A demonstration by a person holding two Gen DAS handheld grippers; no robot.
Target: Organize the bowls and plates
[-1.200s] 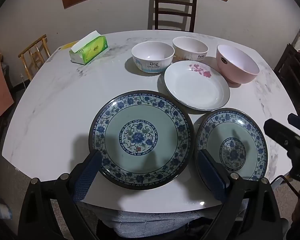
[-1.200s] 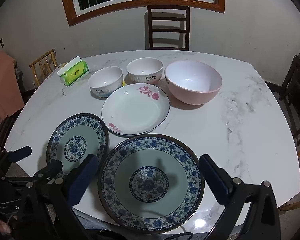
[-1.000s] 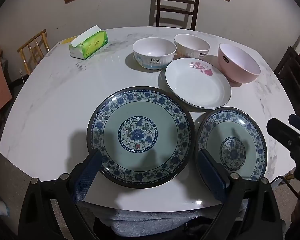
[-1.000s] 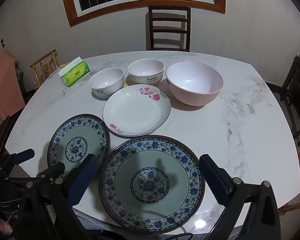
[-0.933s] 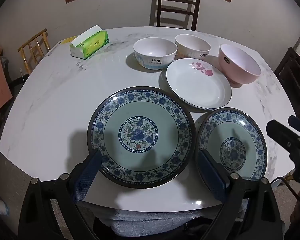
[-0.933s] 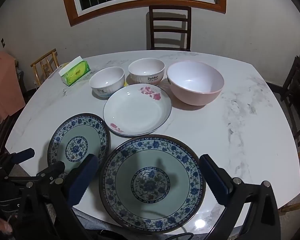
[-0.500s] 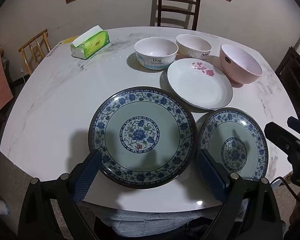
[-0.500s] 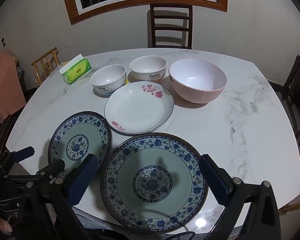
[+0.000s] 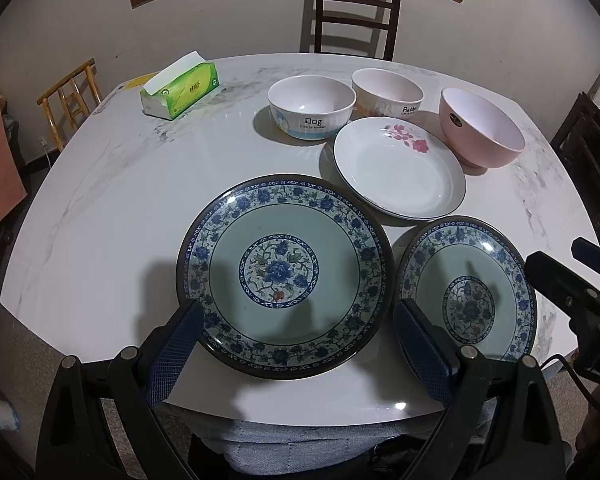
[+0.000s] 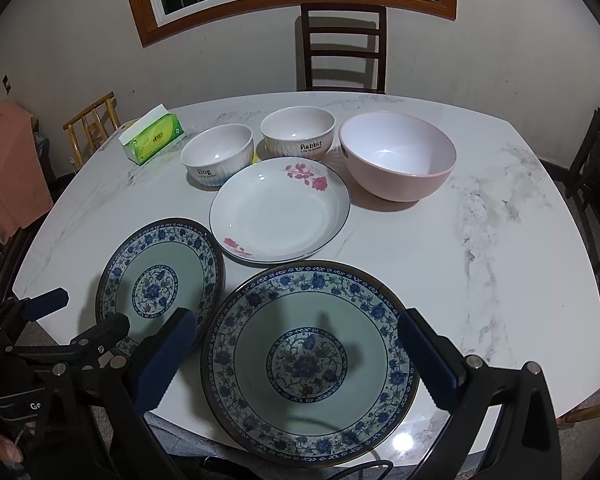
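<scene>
Marble table [image 9: 100,208] carries everything you have to sort, and it fills most of both wrist views. On its near edge sit two blue-patterned plates. From your left wrist view, the large blue plate [image 9: 284,276] lies straight ahead and the small blue plate [image 9: 466,292] lies to its right, their rims almost touching. From your right wrist view, a blue-patterned plate [image 10: 308,360] lies straight ahead with another one [image 10: 160,276] to its left.

Farther in, the pink bowl [image 10: 398,156] stands upright at the right end of the far row, just beside the white flowered plate [image 10: 280,210], which lies just beyond the two blue plates. Behind that plate stand two small white bowls side by side: the "Rabbit" bowl [image 10: 298,132] nearer the pink one, and the "Dog" bowl [image 10: 218,154] to its left. Far left, well apart from the dishes, lies a green tissue pack [image 10: 152,136].

Your left gripper [image 9: 298,346] hangs over the near edge with its jaws spread wide, one pad at each side of the large blue plate's near rim, gripping nothing. Your right gripper [image 10: 296,356] is likewise spread wide, its pads flanking the plate below it and holding nothing.
</scene>
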